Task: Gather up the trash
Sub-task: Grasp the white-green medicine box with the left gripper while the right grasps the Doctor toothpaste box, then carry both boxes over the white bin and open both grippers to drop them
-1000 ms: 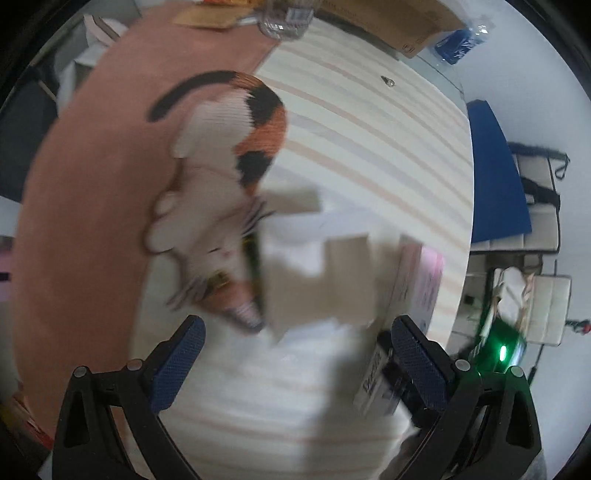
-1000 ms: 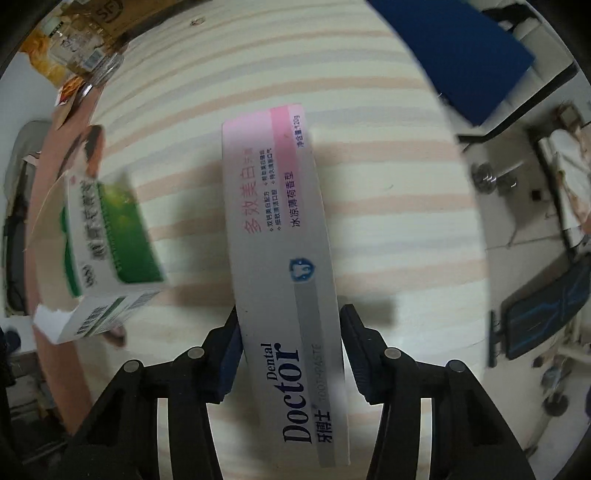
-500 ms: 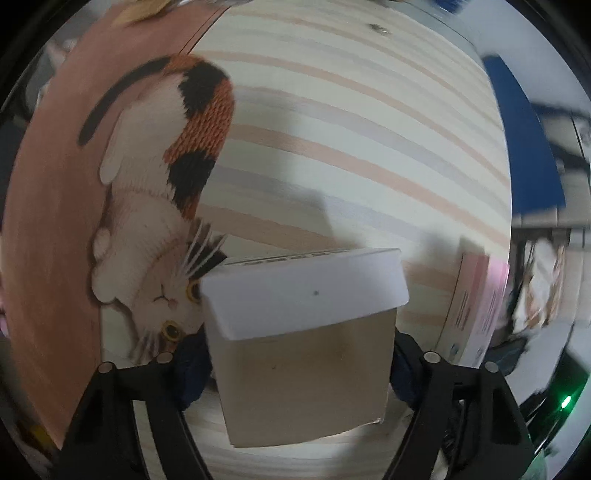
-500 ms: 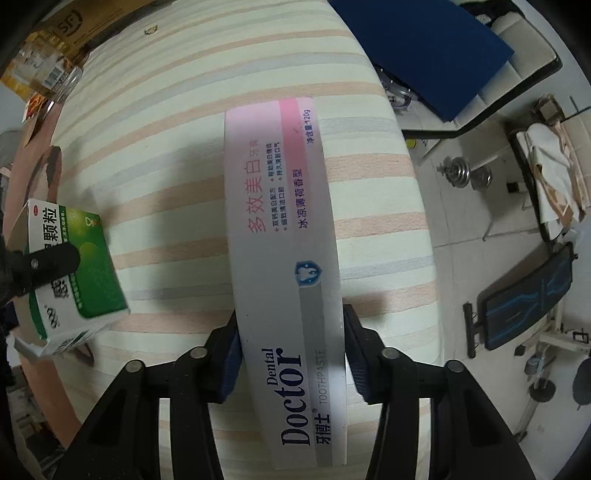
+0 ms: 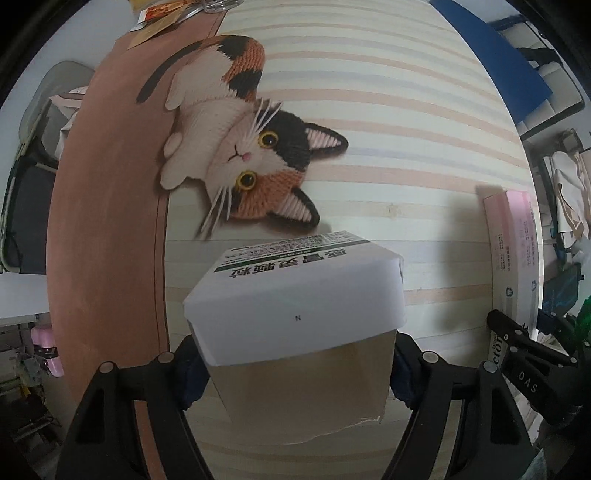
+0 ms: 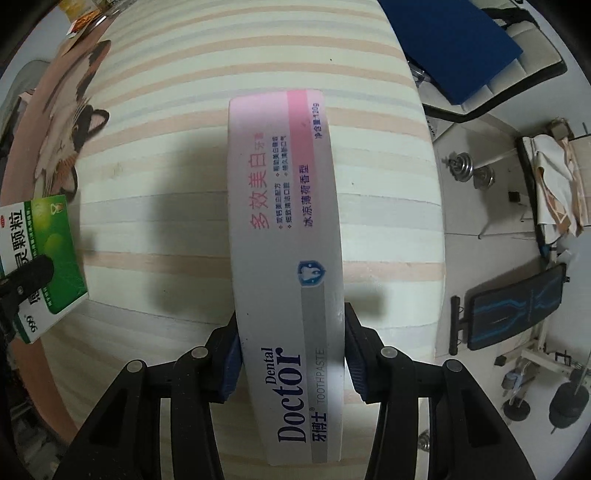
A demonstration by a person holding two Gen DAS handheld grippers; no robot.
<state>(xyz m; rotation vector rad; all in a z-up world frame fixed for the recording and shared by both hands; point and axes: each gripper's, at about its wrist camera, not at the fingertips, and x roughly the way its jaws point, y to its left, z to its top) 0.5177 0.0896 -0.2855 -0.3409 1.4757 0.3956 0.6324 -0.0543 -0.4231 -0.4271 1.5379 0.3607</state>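
A white and green medicine box (image 5: pixel 295 306) with an open brown flap fills the left wrist view, held above the striped tablecloth (image 5: pixel 369 110). My left gripper (image 5: pixel 295 369) is shut on it, pads pressing both sides. In the right wrist view the same box (image 6: pixel 40 236) shows at the left edge, with a black finger of the left gripper across it. A long white and pink toothpaste box (image 6: pixel 284 221) runs forward from my right gripper (image 6: pixel 293 354), which is shut on its near end. That toothpaste box (image 5: pixel 513 251) also shows at the right of the left wrist view.
A calico cat picture (image 5: pixel 251 155) lies on the cloth beside a brown border (image 5: pixel 107 221). Wrappers (image 5: pixel 162 11) sit at the far edge. Right of the table stand a blue-cushioned chair (image 6: pixel 454 40), dumbbells (image 6: pixel 461 166) and a workout bench (image 6: pixel 517 306) on the floor.
My left gripper came down around the medicine box, shut on it and rolled, so the cat picture has turned in view. My right gripper shifted sideways with the toothpaste box in it.
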